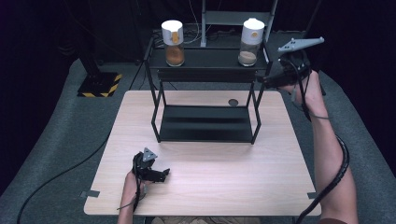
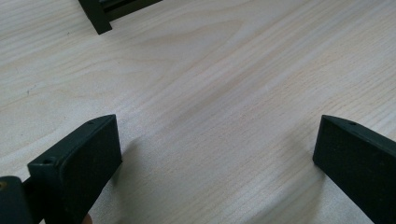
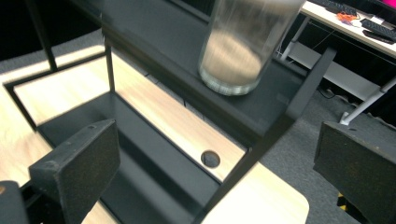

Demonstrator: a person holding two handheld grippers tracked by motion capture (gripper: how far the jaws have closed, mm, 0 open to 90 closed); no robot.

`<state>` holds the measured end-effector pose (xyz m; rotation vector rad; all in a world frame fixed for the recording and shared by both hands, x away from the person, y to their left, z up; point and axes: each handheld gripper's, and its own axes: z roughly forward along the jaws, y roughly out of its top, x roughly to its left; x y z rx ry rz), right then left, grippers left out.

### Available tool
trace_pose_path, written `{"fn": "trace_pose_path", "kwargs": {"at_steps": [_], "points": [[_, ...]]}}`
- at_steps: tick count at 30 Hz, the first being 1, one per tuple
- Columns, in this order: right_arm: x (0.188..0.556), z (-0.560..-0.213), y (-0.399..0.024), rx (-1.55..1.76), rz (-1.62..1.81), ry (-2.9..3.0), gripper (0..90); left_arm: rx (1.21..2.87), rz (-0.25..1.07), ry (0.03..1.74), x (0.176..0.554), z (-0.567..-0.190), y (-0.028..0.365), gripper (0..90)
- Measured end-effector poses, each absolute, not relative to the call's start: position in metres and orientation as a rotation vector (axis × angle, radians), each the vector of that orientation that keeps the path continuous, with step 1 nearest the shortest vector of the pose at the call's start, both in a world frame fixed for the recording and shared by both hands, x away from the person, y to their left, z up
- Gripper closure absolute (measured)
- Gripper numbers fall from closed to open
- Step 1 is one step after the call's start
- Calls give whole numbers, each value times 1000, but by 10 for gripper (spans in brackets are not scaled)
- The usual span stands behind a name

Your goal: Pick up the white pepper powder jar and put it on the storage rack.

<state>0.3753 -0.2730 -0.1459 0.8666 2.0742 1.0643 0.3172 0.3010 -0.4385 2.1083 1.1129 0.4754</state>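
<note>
Fingers (image 3: 77,163) wide apart, right gripper (image 3: 215,163) — near jar (image 3: 238,42)

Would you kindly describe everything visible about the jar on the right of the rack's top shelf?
The right jar is a clear, glass-looking cylinder with a tall white lid bearing a small orange mark. Pale beige powder fills roughly its bottom third. It stands upright on the right end of the black rack's top shelf, apart from the orange-filled jar. Nothing grips it; the right gripper is open beside the rack.

Beyond the right gripper (image 1: 267,80), grey carpet (image 1: 56,121) runs into darkness — a yellow-and-black striped base (image 1: 99,85) sits on it, far to that gripper's left. In its own view, a white-legged desk (image 3: 348,30) stands behind — past the shelf.
</note>
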Motion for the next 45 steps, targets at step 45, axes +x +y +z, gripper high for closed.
{"fn": "trace_pose_path", "kwargs": {"at_steps": [45], "points": [[287,-444,-325,1190,1117,2158,0,2108,475,1114,317,-439,301,3]]}}
